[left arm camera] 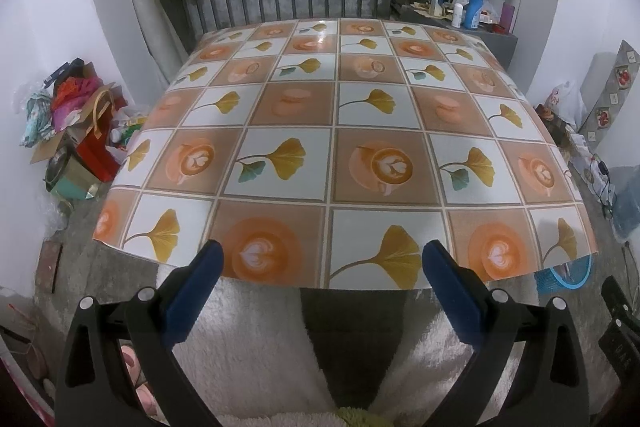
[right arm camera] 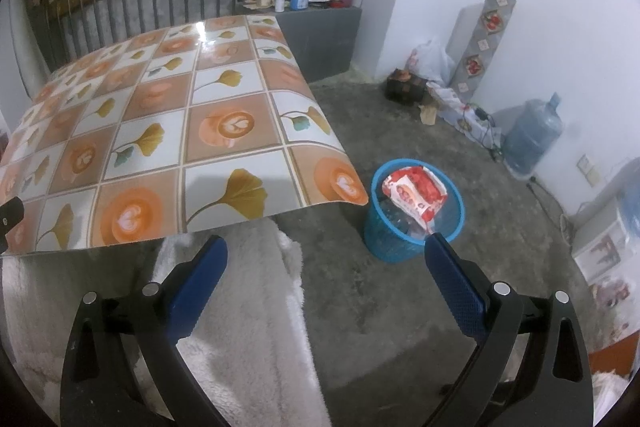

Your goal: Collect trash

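- Trash, a red and white wrapper (right arm camera: 414,195), sits in the blue basket (right arm camera: 384,239) on the floor, lower centre-right of the right wrist view, touching nothing else.
- Right hand-held gripper (right arm camera: 326,259) is released, its blue fingers (right arm camera: 456,285) wide apart and empty, low beside the basket.
- Left hand-held gripper (left arm camera: 322,267) is likewise released and empty at the bench's near edge.
- Bench (left arm camera: 336,115), under a checked cloth of leaves and coffee cups, fills the middle of the left wrist view.
- White fleece (right arm camera: 248,327) lies under both.
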